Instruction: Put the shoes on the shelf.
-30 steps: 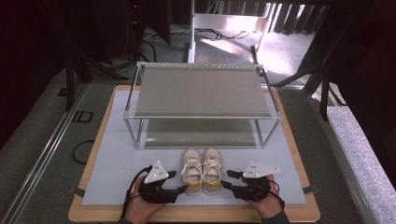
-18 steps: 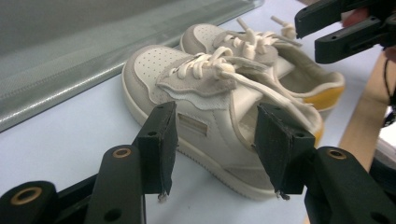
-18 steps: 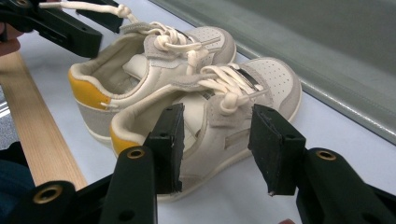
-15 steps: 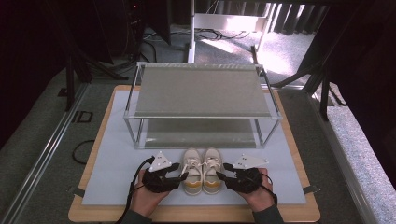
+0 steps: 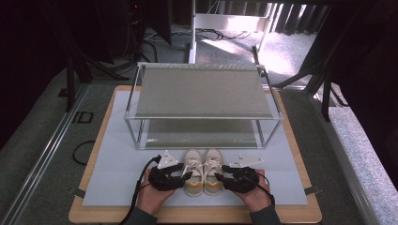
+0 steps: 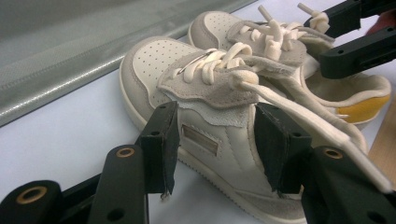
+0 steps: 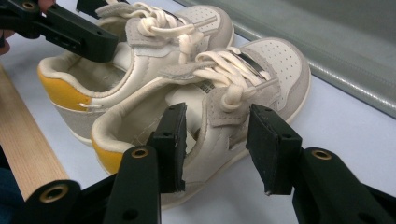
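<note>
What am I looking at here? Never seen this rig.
No robot: a person holds a black two-jaw gripper in each hand. The high view looks down from above; each gripper view rides on its gripper. On the pale blue mat over a wooden board stand a metal two-shelf rack and a pair of cream lace-up sneakers with yellow heels. The left gripper, whose jaws have just been closing, clamps the side wall of the left sneaker; the right gripper clamps the right sneaker.

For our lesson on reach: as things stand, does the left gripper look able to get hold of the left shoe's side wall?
Probably yes. The left gripper already straddles the left shoe: one jaw outside its wall, the other inside the opening, with nothing between. Its jaws have just been closing on it; contact isn't certain.
</note>
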A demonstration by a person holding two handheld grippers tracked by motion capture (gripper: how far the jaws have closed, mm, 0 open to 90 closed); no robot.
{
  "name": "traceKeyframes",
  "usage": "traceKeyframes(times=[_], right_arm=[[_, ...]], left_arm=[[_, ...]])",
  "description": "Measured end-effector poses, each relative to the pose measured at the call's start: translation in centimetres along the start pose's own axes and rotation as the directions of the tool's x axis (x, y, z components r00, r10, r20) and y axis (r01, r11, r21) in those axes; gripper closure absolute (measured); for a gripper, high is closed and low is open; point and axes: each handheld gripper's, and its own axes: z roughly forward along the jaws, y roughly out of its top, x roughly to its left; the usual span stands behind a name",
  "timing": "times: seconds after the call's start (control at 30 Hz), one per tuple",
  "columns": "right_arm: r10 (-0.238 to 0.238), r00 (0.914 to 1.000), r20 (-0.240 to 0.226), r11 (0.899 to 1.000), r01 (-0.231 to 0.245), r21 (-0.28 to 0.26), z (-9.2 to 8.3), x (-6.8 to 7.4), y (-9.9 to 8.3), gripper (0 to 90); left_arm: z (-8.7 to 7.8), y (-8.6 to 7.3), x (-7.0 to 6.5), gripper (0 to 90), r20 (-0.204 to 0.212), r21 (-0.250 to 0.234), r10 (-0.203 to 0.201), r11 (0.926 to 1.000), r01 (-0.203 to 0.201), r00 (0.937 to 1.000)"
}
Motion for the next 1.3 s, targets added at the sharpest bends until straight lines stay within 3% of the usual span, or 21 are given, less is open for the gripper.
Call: traceKeyframes(times=[0.37, 0.63, 0.97, 1.07, 1.3], right_arm=[[0.016, 0.9998, 0.016, 0.999, -0.016, 0.038, 0.3, 0.0, 0.3, 61.8], [0.091, 0.9955, -0.029, 0.996, -0.091, -0.018, 0.2, -0.5, -0.3, 67.9], [0.120, 0.9914, -0.053, 0.991, -0.123, -0.056, 0.2, -0.7, -0.7, 71.3], [0.114, 0.9922, -0.050, 0.991, -0.117, -0.065, 0.2, -0.6, -0.7, 71.7], [0.146, 0.9859, -0.082, 0.985, -0.153, -0.084, 0.0, -1.0, -1.0, 71.9]], left_arm=[[0.2, 0.1, 0.2, 52.9, 0.016, 0.012, -0.056, 0.9984, 0.056, 0.9983], [0.2, -0.1, 0.5, 57.3, 0.036, -0.004, -0.100, 0.9949, 0.101, 0.9943], [0.1, -0.2, 0.6, 58.4, 0.062, -0.035, -0.139, 0.9893, 0.142, 0.9883], [0.1, -0.2, 0.6, 58.5, 0.063, -0.048, -0.144, 0.9880, 0.147, 0.9876], [0.0, -0.1, 0.4, 58.6, 0.066, -0.063, -0.142, 0.9872, 0.146, 0.9876]])
